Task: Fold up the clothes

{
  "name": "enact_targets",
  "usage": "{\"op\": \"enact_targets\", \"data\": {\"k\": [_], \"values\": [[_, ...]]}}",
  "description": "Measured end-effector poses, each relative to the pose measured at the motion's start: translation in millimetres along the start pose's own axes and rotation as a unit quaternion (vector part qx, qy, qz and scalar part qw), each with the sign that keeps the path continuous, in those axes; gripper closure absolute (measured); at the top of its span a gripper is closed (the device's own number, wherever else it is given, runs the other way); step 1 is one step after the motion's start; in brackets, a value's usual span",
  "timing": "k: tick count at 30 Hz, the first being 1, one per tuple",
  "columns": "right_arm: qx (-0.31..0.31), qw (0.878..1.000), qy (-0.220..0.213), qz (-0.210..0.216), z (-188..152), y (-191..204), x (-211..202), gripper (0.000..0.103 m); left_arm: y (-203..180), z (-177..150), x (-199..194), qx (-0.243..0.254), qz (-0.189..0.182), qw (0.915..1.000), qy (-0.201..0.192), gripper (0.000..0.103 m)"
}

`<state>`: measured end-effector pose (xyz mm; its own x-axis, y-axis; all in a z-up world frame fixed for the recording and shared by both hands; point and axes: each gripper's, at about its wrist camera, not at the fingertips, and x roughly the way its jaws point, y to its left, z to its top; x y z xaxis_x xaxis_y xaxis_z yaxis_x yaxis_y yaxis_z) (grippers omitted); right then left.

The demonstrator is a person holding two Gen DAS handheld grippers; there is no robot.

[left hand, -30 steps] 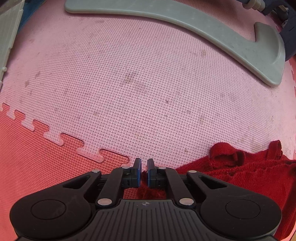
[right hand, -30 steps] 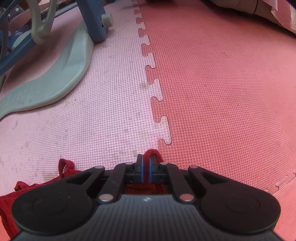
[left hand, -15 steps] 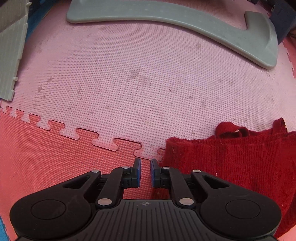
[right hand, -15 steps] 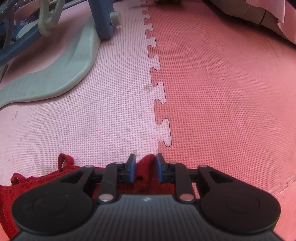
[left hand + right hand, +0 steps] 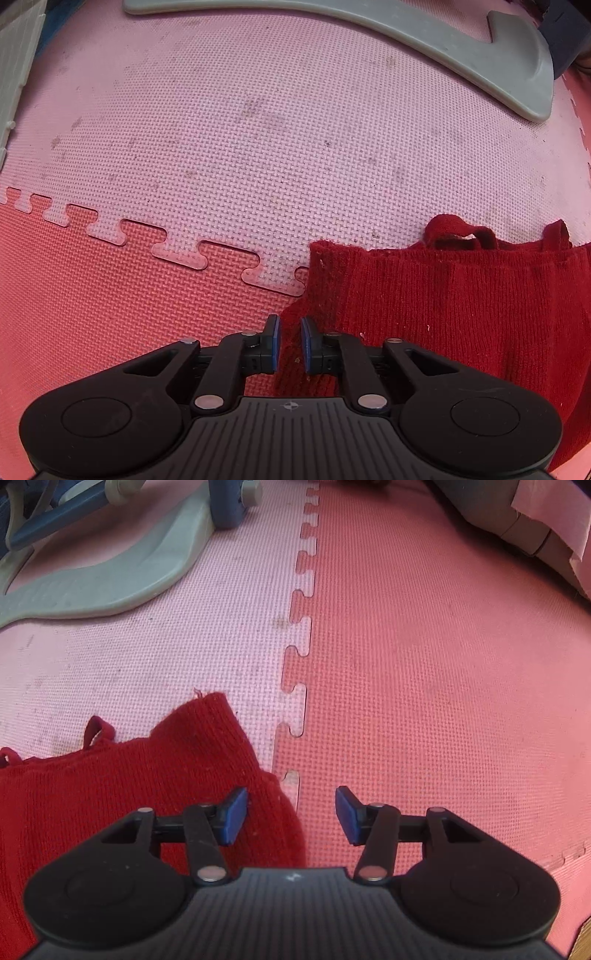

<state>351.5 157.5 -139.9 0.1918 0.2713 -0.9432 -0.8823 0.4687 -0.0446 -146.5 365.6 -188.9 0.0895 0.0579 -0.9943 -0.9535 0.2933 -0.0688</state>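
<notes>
A second ago we held both grippers pinched on the red knitted garment [image 5: 461, 306]; since then both sets of jaws have been opening and the cloth has dropped flat. Our left gripper [image 5: 290, 345] now has its blue pads parted by a narrow gap; a corner of the garment lies beneath that gap, and the pads do not press on it. Our right gripper [image 5: 291, 814] stands wide open, nothing between its pads, the garment's edge lying under its left finger [image 5: 232, 814].

The garment rests spread on the foam floor mat [image 5: 258, 147], straddling the jigsaw seam where the pale pink tile meets the red tile [image 5: 424, 664]. Its lower part is cut off by both gripper bodies and the picture edges, so we cannot make out its whole shape. Two small loops [image 5: 454, 230] stick up along its far edge.

We count one garment, two grippers, and one grey curved plastic piece [image 5: 424, 33] at the far side, with blue parts [image 5: 229, 502] standing on it, only partly in view.
</notes>
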Motion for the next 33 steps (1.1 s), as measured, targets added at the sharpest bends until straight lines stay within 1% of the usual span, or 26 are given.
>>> {"op": "enact_targets", "data": {"k": [3,6,9,11,14,15,17,20,23,25,28,33], "values": [[-0.001,1.000,-0.011,-0.012,-6.0,-0.8,-0.5,0.046,2.4,-2.6,1.3,-0.011,-0.002,0.9999,-0.004,0.087],[0.004,1.000,-0.011,-0.017,-6.0,-2.5,-2.3,0.043,2.1,-4.5,0.6,-0.001,0.012,0.9999,-0.011,0.087],[-0.015,1.000,-0.011,-0.025,-5.7,0.9,-2.7,0.042,-0.4,-5.1,2.9,0.009,0.020,0.9997,-0.007,0.087],[-0.033,0.999,-0.013,-0.032,-5.7,4.5,-2.8,0.042,-3.0,-3.9,3.7,0.018,0.033,0.9993,-0.008,0.087],[-0.057,0.997,-0.019,-0.047,-7.0,8.2,0.3,0.042,-2.1,-3.9,12.7,0.027,0.071,0.9971,-0.003,0.088],[-0.064,0.996,-0.020,-0.054,-7.1,8.1,2.4,0.042,0.4,-4.2,16.8,0.025,0.078,0.9967,0.001,0.088],[-0.055,0.997,-0.018,-0.053,-6.3,3.1,5.7,0.042,7.6,-5.2,18.6,0.010,0.076,0.9971,0.006,0.088],[-0.041,0.998,-0.017,-0.046,-5.7,-2.6,4.7,0.042,17.1,-10.4,13.5,-0.012,0.075,0.9971,-0.001,0.088],[-0.042,0.997,-0.027,-0.052,-6.7,-1.8,-6.4,0.042,19.5,-19.7,-7.1,-0.027,0.055,0.9979,-0.019,0.088],[-0.037,0.997,-0.031,-0.058,-8.6,-1.8,-16.7,0.042,7.5,-30.2,-21.9,-0.002,0.046,0.9987,-0.023,0.087],[-0.034,0.998,-0.028,-0.048,-16.9,-2.9,-32.1,0.041,-14.7,-53.8,-39.1,0.032,0.032,0.9987,-0.022,0.087],[-0.058,0.997,0.013,-0.043,-47.2,-0.8,-47.7,0.041,-56.2,-106.4,-46.1,0.066,-0.016,0.9973,0.027,0.086]]}}
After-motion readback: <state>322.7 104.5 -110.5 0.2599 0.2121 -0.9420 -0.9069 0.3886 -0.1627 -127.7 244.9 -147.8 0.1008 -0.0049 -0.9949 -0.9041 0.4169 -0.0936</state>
